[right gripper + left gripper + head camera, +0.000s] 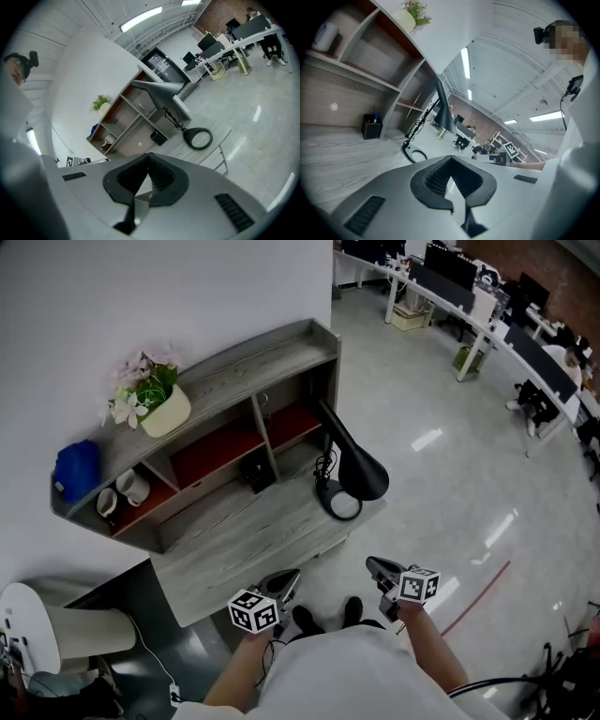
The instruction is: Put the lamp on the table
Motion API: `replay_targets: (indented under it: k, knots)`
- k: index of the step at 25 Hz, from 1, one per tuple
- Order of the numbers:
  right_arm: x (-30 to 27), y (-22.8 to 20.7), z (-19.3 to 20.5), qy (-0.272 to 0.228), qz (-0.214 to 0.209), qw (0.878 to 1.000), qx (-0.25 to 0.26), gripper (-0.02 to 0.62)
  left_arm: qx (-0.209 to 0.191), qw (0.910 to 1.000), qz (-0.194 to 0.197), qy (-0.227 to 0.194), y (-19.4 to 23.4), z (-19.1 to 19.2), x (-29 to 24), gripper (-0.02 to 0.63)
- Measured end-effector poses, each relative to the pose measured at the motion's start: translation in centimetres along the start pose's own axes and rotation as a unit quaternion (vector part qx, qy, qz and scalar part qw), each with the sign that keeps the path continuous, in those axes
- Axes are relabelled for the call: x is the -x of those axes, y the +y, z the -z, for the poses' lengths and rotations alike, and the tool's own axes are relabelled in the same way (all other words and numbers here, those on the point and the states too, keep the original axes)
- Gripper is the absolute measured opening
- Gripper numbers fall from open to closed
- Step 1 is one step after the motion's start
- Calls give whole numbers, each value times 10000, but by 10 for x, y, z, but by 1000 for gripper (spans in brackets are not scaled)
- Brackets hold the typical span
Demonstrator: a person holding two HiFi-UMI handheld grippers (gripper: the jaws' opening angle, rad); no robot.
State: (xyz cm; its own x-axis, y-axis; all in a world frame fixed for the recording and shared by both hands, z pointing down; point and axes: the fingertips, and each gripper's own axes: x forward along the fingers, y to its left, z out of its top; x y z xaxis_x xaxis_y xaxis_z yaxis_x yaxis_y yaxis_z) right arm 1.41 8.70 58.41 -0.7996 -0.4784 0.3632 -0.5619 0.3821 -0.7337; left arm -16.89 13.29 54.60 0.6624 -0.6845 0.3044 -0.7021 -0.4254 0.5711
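The black desk lamp (349,468) stands upright at the right end of the grey wooden table (234,540), its ring base (339,503) resting on the top. In the head view my left gripper (288,578) and right gripper (374,566) hover just off the table's front edge, both shut and empty, a short way from the lamp. The left gripper view shows my left gripper (450,179) with its jaws together and the lamp (443,110) ahead. In the right gripper view, my right gripper (149,158) is closed too, and the lamp's ring base (199,138) lies beyond it.
The table carries a shelf unit (234,381) with a flower pot (159,401), a blue object (77,470), white mugs (122,491) and a black pen holder (255,472). A white round stand (37,624) is at lower left. Office desks (469,287) line the far right.
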Motion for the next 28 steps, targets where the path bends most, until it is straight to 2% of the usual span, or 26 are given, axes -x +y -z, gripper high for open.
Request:
replay_targets:
  k: [4, 10, 28]
  knots:
    - [-1, 2, -6, 123, -141, 9998, 88, 17, -98, 9999, -134, -23, -1, -7, -5, 11]
    - [-6, 1, -11, 268, -249, 9991, 207, 18, 38, 9996, -171, -201, -6, -18, -15, 11]
    - [6, -8, -21, 235, -372, 9989, 167, 18, 9, 9993, -220, -288, -23, -25, -36, 11]
